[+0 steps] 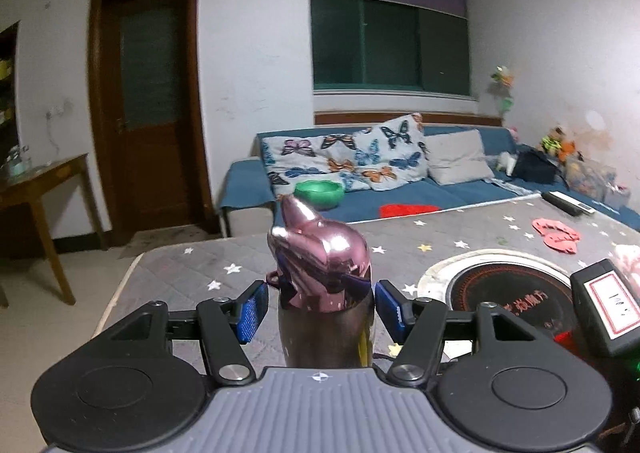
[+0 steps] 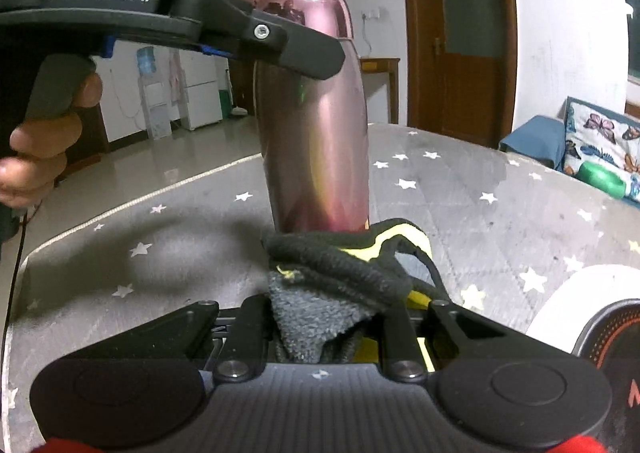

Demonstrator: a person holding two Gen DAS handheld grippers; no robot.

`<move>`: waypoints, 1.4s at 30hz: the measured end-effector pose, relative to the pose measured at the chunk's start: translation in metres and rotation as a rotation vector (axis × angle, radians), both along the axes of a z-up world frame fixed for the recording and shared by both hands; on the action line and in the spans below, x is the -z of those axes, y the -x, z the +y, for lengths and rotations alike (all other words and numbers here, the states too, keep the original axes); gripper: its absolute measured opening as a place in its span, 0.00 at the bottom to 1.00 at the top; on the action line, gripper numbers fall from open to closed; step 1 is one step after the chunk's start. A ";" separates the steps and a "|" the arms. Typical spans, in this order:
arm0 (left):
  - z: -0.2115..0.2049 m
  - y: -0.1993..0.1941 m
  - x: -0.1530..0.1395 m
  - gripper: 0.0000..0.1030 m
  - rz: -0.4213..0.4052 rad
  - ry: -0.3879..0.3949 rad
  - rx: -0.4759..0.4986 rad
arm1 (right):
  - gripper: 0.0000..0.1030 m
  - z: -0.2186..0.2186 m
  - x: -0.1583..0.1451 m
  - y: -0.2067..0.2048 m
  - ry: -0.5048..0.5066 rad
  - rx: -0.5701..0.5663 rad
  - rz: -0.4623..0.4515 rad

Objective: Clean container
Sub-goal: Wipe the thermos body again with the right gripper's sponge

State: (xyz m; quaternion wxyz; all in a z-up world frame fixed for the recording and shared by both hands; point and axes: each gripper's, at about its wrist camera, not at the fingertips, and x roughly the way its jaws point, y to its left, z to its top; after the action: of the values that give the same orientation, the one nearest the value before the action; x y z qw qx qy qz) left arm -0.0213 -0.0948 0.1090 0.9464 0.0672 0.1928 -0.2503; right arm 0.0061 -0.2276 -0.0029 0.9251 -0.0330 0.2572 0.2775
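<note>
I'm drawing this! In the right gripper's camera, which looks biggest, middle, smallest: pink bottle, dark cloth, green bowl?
1. Pink bottle, tallest by far.
2. Dark cloth, bunched at its base, very near the camera, so it may look bigger than it is.
3. Green bowl, far off, partly hidden.

Left claw (image 1: 320,307): black linkage arms, silver pivot screws, round black side discs, ribbed grey top plate with a small round crosshair mark.
Left pads (image 1: 252,309): blue, finely studded faces.
Left claw, side view (image 2: 280,41): black shell lettered "GenRobot.AI" in white; one silver screw; blue trim beneath; grey trigger.
Hand (image 2: 44,145): fingers wrapped round a black grip; thin black cable below.
Right claw (image 2: 320,327): same black arms, silver screws, ribbed dark top plate, crosshair mark.
</note>
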 end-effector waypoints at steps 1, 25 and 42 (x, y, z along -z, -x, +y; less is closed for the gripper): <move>0.000 0.001 0.001 0.57 0.001 0.005 -0.004 | 0.17 -0.001 -0.001 0.000 -0.005 0.001 0.002; 0.011 -0.010 -0.006 0.56 0.009 -0.077 0.230 | 0.17 0.000 -0.036 0.007 0.070 -0.058 -0.133; -0.001 -0.001 0.002 0.57 -0.027 -0.052 0.080 | 0.17 -0.001 -0.018 0.008 0.048 -0.021 -0.042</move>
State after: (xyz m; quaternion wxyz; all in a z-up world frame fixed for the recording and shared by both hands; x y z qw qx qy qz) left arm -0.0204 -0.0962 0.1074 0.9360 0.1026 0.1838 -0.2820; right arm -0.0023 -0.2286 0.0152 0.9262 -0.0639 0.2438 0.2803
